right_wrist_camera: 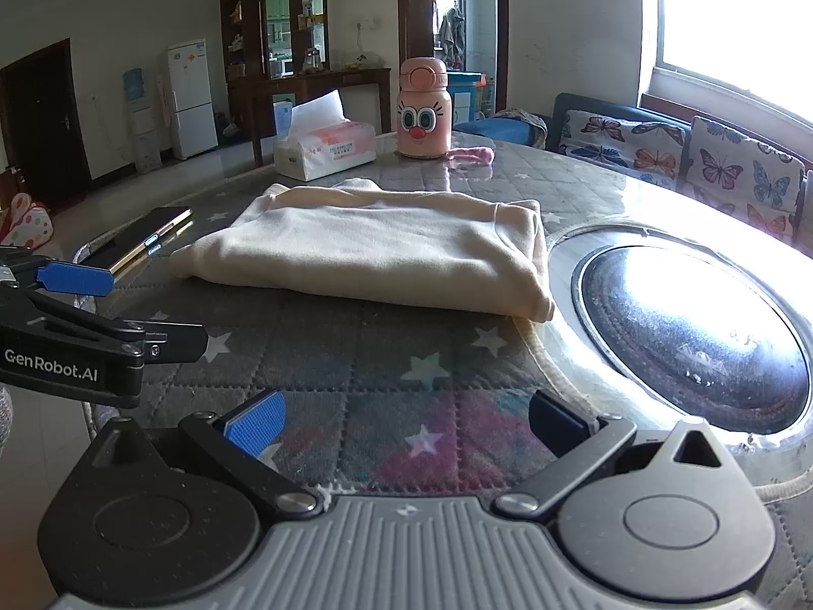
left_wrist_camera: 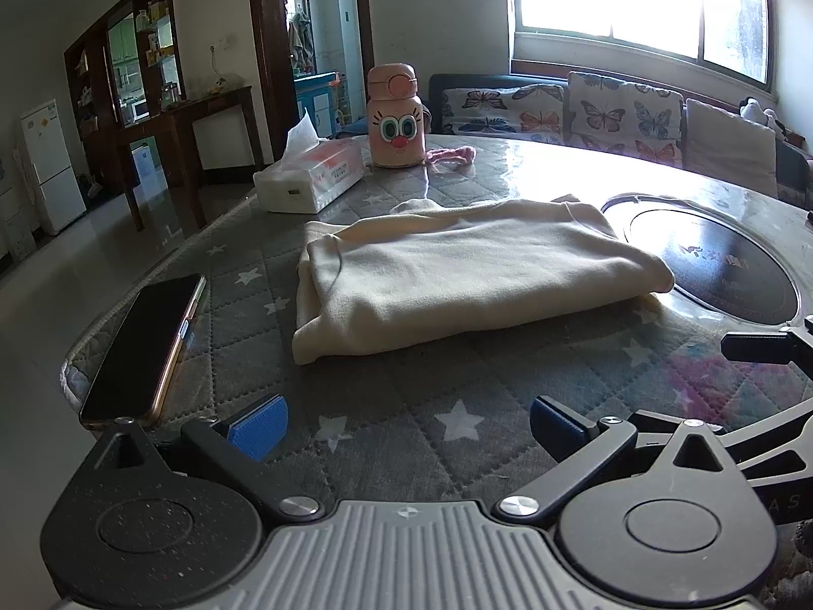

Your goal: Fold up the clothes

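Note:
A cream garment (left_wrist_camera: pixel 457 274) lies folded into a flat rectangle on the quilted star-pattern table cover (left_wrist_camera: pixel 406 406). It also shows in the right wrist view (right_wrist_camera: pixel 376 249). My left gripper (left_wrist_camera: pixel 406 427) is open and empty, a short way in front of the garment's near edge. My right gripper (right_wrist_camera: pixel 406 424) is open and empty, also short of the garment. The left gripper's fingers (right_wrist_camera: pixel 76 277) show at the left edge of the right wrist view. Part of the right gripper (left_wrist_camera: pixel 762 345) shows at the right edge of the left wrist view.
A black phone (left_wrist_camera: pixel 147 345) lies at the table's left edge. A tissue pack (left_wrist_camera: pixel 315 173) and a pink cartoon bottle (left_wrist_camera: pixel 396 117) stand behind the garment, with a pink band (left_wrist_camera: pixel 452 154) beside them. A round dark inset (right_wrist_camera: pixel 696 335) lies right of the garment. A sofa (left_wrist_camera: pixel 610 112) is behind.

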Motion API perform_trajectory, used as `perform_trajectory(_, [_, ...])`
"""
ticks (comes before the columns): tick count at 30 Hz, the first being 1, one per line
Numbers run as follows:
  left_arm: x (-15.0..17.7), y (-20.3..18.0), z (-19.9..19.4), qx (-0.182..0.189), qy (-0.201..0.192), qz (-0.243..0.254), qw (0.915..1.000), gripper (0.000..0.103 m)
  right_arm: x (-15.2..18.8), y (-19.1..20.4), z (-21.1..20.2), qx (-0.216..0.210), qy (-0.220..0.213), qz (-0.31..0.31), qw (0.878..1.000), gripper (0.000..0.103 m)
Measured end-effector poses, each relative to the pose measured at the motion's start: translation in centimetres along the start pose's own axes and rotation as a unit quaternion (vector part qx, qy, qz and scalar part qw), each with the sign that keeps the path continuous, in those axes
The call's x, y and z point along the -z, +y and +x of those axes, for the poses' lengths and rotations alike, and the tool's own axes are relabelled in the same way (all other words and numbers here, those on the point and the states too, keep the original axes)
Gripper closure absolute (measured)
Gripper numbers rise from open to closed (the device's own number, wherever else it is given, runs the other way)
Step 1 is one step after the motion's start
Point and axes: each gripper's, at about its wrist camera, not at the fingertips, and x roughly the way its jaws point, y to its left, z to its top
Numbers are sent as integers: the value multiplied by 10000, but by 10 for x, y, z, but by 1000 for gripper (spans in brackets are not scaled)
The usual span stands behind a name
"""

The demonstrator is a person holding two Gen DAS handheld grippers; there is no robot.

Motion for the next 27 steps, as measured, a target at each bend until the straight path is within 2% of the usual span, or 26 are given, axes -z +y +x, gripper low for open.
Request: perform_trajectory(27, [1,-1,7,-76,77,33,9999,0,-1,-6,6,-35,77,162,9998,0])
